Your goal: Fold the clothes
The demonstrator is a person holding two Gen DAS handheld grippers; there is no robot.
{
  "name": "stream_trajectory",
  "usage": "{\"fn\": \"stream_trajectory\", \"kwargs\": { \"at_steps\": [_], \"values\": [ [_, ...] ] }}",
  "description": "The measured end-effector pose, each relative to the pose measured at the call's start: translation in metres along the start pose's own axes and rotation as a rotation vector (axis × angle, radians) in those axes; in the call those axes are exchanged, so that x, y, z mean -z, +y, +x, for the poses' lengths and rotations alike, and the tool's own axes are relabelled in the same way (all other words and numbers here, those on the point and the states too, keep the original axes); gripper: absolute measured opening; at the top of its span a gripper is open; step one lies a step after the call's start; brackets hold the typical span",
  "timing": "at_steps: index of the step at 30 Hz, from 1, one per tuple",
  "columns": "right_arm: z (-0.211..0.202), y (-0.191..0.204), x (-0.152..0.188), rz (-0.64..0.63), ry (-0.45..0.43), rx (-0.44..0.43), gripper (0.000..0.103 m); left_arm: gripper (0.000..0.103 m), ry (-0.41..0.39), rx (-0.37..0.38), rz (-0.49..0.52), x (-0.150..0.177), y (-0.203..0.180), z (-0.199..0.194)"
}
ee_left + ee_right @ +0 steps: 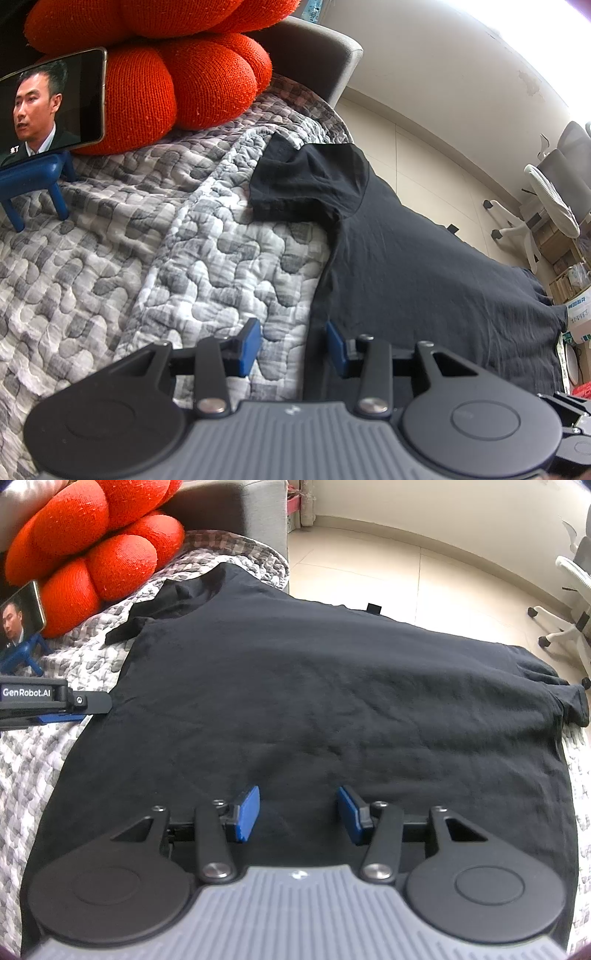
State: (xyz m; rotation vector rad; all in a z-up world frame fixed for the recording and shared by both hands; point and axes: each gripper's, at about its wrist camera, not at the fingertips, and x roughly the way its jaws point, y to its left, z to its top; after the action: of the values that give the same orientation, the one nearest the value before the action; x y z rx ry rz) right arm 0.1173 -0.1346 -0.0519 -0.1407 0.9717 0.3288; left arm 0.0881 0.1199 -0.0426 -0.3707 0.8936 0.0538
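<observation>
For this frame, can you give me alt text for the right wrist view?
A black T-shirt lies spread flat on a grey quilted blanket, with the open right gripper over its near hem, holding nothing. The left gripper reaches the shirt's left edge; a red knot cushion and a propped phone sit behind.

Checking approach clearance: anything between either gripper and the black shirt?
Nothing visible. The left gripper is open at the black T-shirt's side edge on the quilt; the right gripper is open over the fabric.
</observation>
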Motion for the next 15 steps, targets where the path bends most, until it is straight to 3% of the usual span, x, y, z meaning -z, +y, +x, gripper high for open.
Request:
{"fn": "stream_trajectory", "kwargs": {
  "at_steps": [7,15],
  "values": [
    [-0.004,0.035,0.005,-0.088,-0.027,-0.027,0.053,0.041,0.008,0.041,-0.067,-0.006,0.012,0.001],
    [-0.013,0.099,0.027,-0.264,-0.051,-0.170,0.053,0.040,0.021,0.060,-0.063,-0.006,0.017,-0.001]
  ]
}}
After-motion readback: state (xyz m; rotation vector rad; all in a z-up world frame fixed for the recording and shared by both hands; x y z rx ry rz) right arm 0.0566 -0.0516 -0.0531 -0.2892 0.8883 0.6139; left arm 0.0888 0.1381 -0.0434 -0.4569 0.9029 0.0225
